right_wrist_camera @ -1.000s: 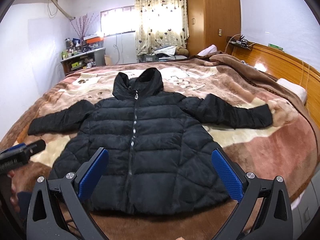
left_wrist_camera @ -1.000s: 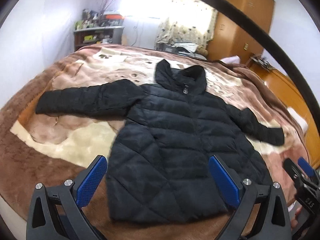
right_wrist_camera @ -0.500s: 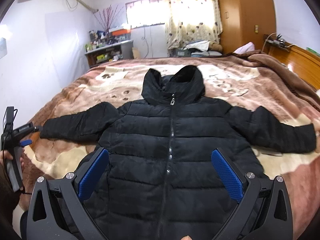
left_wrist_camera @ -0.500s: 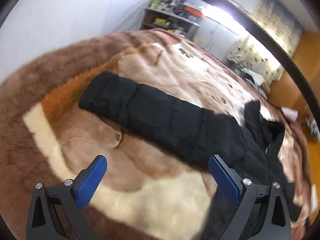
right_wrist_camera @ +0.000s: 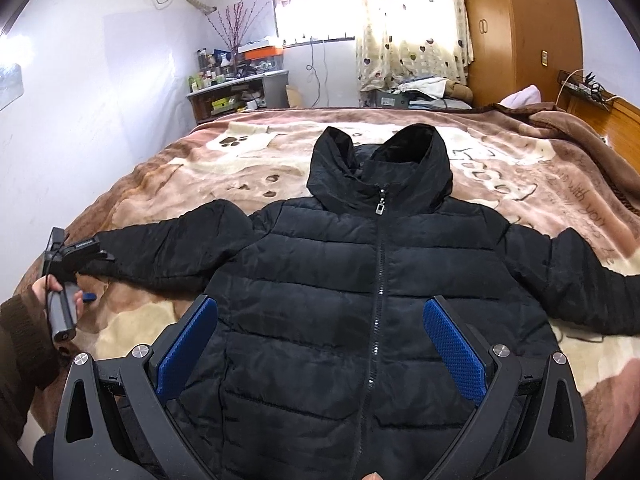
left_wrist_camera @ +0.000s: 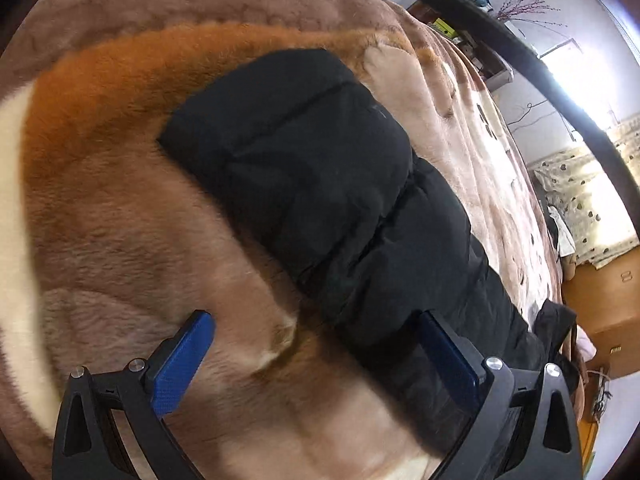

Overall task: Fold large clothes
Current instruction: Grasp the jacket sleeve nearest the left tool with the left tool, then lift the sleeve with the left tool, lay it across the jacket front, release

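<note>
Left wrist view. The left gripper (left_wrist_camera: pixel 316 344) hangs low over the blanket (left_wrist_camera: pixel 120 240), its blue-padded fingers (left_wrist_camera: pixel 182 360) spread wide with nothing between them. It points along one sleeve (left_wrist_camera: pixel 320 184) of the black jacket, which lies flat on the blanket with the cuff end farthest from the camera. One finger stands over bare blanket; the other overlaps the sleeve's near part, contact not discernible. The picture is tilted and partly blurred.

Right wrist view. The right gripper (right_wrist_camera: pixel 320 344) is held above the lower front of the jacket (right_wrist_camera: pixel 360 280), fingers (right_wrist_camera: pixel 454 348) wide apart and empty. The jacket lies face up on the bed, zip (right_wrist_camera: pixel 378 280) closed, hood (right_wrist_camera: pixel 380 168) towards the window (right_wrist_camera: pixel 316 14), both sleeves stretched out sideways. At the left edge a hand (right_wrist_camera: pixel 52 292) in a dark brown knitted sleeve (right_wrist_camera: pixel 20 344) grips the handle of the left gripper, which reaches the cuff of the outstretched sleeve. A wardrobe (right_wrist_camera: pixel 520 28) and a cluttered shelf (right_wrist_camera: pixel 236 88) stand beyond the bed.
</note>
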Available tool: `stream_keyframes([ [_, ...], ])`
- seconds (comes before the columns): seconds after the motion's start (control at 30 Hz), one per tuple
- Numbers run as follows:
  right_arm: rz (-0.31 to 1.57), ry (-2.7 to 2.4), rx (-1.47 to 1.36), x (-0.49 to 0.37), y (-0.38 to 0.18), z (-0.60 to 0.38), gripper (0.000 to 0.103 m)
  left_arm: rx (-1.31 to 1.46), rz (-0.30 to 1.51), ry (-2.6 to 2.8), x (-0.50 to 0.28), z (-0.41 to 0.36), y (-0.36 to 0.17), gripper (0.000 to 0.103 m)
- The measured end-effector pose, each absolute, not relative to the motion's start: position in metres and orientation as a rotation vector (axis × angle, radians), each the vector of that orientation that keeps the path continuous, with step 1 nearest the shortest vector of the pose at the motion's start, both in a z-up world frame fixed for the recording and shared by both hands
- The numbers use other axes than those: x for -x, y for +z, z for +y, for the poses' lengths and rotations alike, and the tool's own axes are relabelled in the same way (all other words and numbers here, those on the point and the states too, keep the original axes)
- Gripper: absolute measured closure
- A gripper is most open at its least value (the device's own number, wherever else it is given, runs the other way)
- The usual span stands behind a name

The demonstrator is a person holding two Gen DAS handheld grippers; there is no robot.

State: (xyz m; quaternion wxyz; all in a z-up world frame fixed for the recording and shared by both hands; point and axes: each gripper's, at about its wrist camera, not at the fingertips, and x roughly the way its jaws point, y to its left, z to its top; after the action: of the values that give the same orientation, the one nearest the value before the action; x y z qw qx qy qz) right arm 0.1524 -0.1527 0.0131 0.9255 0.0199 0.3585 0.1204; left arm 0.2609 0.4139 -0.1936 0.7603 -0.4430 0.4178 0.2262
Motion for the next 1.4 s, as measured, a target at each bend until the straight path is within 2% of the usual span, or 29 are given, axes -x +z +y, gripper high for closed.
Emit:
stream_keyframes([
  [0.17,0.717,0.283,-0.049,-0.156,0.009,-0.153,0.0,1.016,0.877,0.534,-0.269,0.411,-0.197,0.0],
  [0.23,0.711,0.282,-0.056,-0.158,0.009,-0.155,0.0,1.001,0.856,0.501,-0.274,0.407,-0.195,0.007],
  [0.3,0.718,0.287,-0.071,-0.16,0.009,-0.158,0.0,0.991,0.852,0.451,-0.283,0.402,-0.193,0.034],
  [0.4,0.729,0.284,-0.083,-0.161,0.01,-0.162,0.0,0.963,0.857,0.43,-0.294,0.388,-0.189,0.041],
  [0.43,0.73,0.28,-0.083,-0.16,0.01,-0.163,0.0,0.957,0.853,0.425,-0.297,0.383,-0.187,0.046],
  [0.5,0.729,0.268,-0.08,-0.159,0.011,-0.165,0.0,0.941,0.83,0.424,-0.3,0.375,-0.179,0.065],
  [0.57,0.72,0.259,-0.069,-0.157,0.014,-0.167,0.0,0.898,0.804,0.428,-0.302,0.37,-0.164,0.076],
  [0.6,0.718,0.254,-0.063,-0.157,0.016,-0.169,0.0,0.895,0.786,0.415,-0.306,0.366,-0.156,0.078],
  [0.77,0.7,0.202,-0.056,-0.155,0.023,-0.177,0.0,0.753,0.724,0.331,-0.318,0.331,-0.106,0.084],
  [1.03,0.679,0.127,-0.075,-0.151,0.034,-0.201,0.0,0.542,0.681,0.145,-0.332,0.245,-0.046,0.084],
  [1.23,0.652,0.104,-0.083,-0.146,0.046,-0.225,0.0,0.396,0.729,0.008,-0.345,0.16,-0.021,0.084],
  [1.4,0.642,0.074,-0.108,-0.14,0.05,-0.248,0.0,0.309,0.782,-0.076,-0.345,0.104,-0.022,0.084],
])
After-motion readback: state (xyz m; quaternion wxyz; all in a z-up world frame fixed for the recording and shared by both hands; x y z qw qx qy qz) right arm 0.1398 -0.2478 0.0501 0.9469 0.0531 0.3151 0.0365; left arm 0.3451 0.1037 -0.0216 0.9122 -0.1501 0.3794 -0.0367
